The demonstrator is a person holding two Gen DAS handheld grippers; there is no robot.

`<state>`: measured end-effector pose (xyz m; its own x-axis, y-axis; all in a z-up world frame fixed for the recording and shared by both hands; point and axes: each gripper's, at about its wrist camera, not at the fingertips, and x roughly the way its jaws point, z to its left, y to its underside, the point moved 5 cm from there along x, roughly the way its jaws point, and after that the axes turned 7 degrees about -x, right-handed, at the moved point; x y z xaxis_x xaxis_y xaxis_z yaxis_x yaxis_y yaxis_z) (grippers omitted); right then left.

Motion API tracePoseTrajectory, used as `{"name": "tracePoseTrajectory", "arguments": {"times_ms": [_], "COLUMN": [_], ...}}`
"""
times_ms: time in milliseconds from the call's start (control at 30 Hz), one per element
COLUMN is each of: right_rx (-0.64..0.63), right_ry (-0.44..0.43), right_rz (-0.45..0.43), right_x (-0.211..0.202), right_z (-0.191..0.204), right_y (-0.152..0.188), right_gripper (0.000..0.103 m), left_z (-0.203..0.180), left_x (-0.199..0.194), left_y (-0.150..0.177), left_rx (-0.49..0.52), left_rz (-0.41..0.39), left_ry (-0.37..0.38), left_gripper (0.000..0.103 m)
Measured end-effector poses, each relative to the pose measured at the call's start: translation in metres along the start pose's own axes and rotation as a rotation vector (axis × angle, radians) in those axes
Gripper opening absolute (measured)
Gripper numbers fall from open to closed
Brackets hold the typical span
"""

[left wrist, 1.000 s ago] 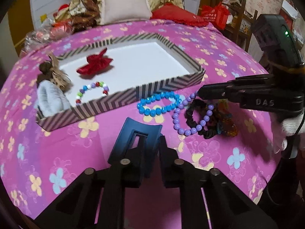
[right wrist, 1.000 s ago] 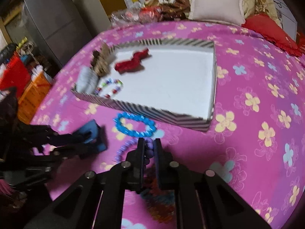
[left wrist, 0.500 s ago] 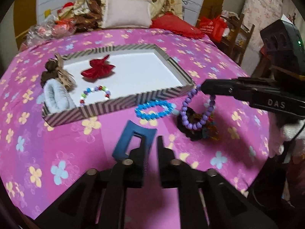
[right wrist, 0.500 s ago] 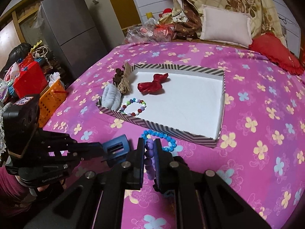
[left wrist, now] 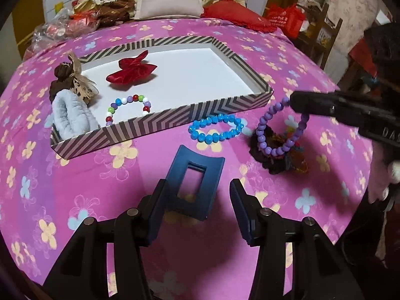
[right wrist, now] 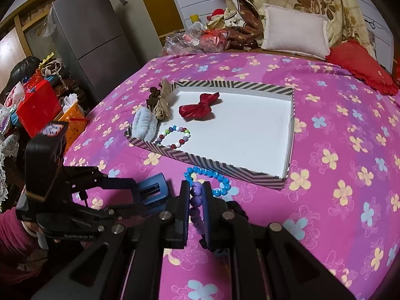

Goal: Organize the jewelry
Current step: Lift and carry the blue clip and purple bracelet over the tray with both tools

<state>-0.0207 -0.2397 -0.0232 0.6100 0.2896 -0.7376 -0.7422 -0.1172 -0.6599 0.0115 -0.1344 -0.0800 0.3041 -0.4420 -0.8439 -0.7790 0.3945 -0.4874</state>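
Observation:
My right gripper [right wrist: 195, 195] is shut on a purple bead bracelet [left wrist: 282, 127], which hangs from it above a dark scrunchie [left wrist: 275, 155]; the gripper also shows in the left wrist view [left wrist: 292, 101]. My left gripper [left wrist: 197, 205] is open, and a dark blue hair claw clip [left wrist: 195, 175] lies against its left finger. A blue bead bracelet [left wrist: 216, 131] lies on the bedspread in front of the striped tray [left wrist: 160, 122]. The tray holds a red bow [left wrist: 131, 71], a multicoloured bead bracelet [left wrist: 127, 107], a light blue scrunchie [left wrist: 71, 117] and a brown bow [left wrist: 72, 80].
The pink flowered bedspread [right wrist: 337, 175] covers the bed. Pillows [right wrist: 295, 33] and bags lie at its far end. A grey fridge [right wrist: 92, 37] and red and orange containers [right wrist: 37, 107] stand to the left of the bed.
My left gripper has opened, and the blue claw clip now sits loose by its left finger. My right gripper has lifted the purple bracelet higher off the scrunchie.

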Motion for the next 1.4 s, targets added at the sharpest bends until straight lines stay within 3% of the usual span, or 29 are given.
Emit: {"name": "tracePoseTrajectory", "arguments": {"times_ms": [433, 667, 833, 1100, 1167, 1200, 1233, 1400], "right_rx": [0.001, 0.002, 0.002, 0.008, 0.004, 0.003, 0.002, -0.006], "right_ry": [-0.009, -0.01, -0.01, -0.008, -0.008, -0.009, -0.009, -0.01], "right_rz": [0.003, 0.001, 0.001, 0.003, 0.003, 0.003, 0.003, -0.002], "right_x": [0.008, 0.008, 0.008, 0.009, 0.009, 0.009, 0.009, 0.007], "right_z": [0.0, 0.001, 0.0, -0.001, 0.0, 0.001, 0.001, 0.003], "right_y": [-0.004, -0.005, -0.005, -0.008, -0.009, -0.009, -0.009, -0.011], "right_gripper": [0.01, 0.01, 0.01, 0.01, 0.01, 0.01, 0.01, 0.01], "left_z": [-0.017, -0.01, 0.003, 0.024, 0.028, 0.03, 0.032, 0.038], "left_x": [0.017, 0.016, 0.021, 0.02, 0.021, 0.021, 0.021, 0.01], "left_y": [-0.003, -0.009, -0.012, -0.013, -0.013, -0.013, -0.014, -0.016], "left_rx": [0.166, 0.077, 0.051, -0.057, -0.077, -0.086, -0.094, -0.155], "left_rz": [0.019, 0.012, 0.019, 0.011, 0.009, 0.005, 0.003, -0.036], "left_ry": [-0.055, 0.007, -0.037, 0.006, -0.006, -0.015, -0.018, 0.016], "left_gripper": [0.055, 0.06, 0.061, 0.061, 0.053, 0.041, 0.038, 0.036]}}
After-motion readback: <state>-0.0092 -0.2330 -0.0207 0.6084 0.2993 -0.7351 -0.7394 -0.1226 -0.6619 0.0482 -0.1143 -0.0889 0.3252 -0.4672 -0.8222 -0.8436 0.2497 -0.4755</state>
